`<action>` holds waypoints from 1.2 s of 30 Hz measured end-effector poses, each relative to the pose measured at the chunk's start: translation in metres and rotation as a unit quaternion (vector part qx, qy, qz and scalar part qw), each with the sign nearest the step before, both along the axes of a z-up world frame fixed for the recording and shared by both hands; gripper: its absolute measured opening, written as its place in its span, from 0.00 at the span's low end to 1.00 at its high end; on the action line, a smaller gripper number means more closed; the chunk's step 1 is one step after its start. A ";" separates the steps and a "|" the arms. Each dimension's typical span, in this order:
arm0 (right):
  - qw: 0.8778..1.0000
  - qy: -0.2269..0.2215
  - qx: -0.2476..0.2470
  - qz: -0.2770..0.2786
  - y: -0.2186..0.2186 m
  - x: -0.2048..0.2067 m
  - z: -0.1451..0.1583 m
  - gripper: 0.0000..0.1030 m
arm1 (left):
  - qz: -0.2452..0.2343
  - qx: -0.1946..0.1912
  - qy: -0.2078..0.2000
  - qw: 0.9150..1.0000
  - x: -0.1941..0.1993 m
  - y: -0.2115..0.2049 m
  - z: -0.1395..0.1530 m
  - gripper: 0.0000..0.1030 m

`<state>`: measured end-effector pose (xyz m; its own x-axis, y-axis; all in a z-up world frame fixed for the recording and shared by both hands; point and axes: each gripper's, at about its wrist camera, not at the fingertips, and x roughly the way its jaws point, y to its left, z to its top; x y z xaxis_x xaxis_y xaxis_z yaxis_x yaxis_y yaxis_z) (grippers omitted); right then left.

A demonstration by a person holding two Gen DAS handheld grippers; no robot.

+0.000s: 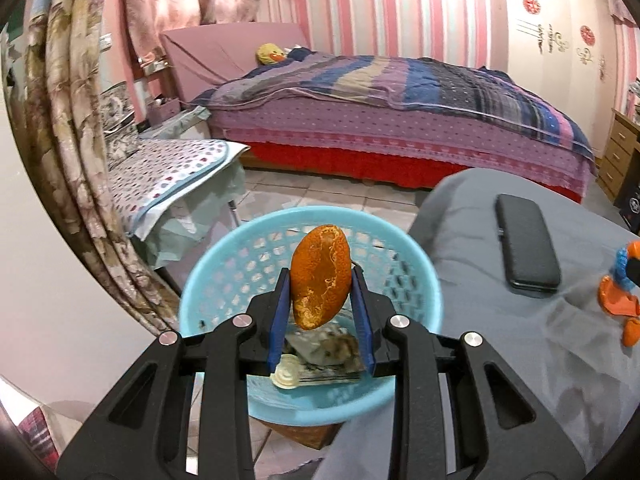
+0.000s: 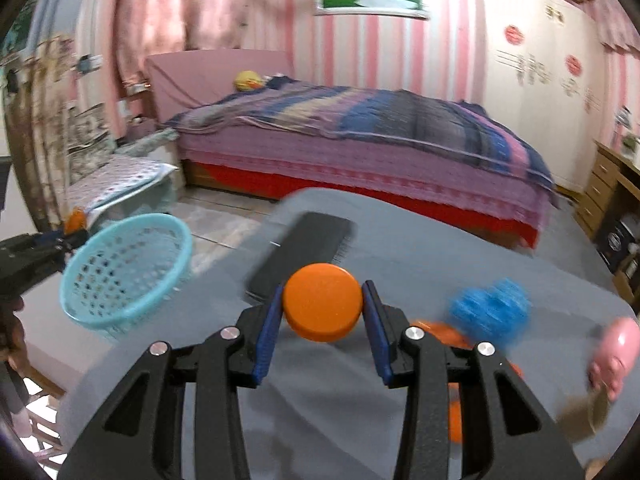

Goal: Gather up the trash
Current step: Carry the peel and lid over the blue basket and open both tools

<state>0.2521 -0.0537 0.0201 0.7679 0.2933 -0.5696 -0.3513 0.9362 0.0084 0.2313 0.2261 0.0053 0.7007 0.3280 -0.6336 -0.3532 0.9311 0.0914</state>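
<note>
Bedroom, grey surface (image 2: 360,248): left tongs (image 1: 320,276) grip orange peel (image 1: 319,276) over blue basket (image 1: 224,264) (trash inside), right tongs (image 2: 322,300) clamp orange cap (image 2: 322,300).

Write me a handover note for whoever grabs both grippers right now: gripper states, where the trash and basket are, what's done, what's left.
Left gripper: shut on the orange peel, held above the blue basket.
Right gripper: shut on the orange cap, over the grey-covered table, basket off to its left.
Done: some scraps already lie in the basket bottom; both pieces picked up.
Left: release the peel into the basket, then bring the cap across and drop it in.
Leave alone: black phone, blue-and-orange toy.
</note>
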 end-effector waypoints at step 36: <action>0.991 0.034 0.020 0.126 0.167 0.046 -0.036 0.39 | 0.055 -0.026 -0.003 0.998 0.009 0.095 -0.034 0.56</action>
<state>0.2981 0.1131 -0.0157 0.6275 0.4947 -0.6012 -0.5714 0.8172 0.0760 0.2402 0.3207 -0.0287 0.6663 0.3708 -0.6469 -0.4549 0.8896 0.0414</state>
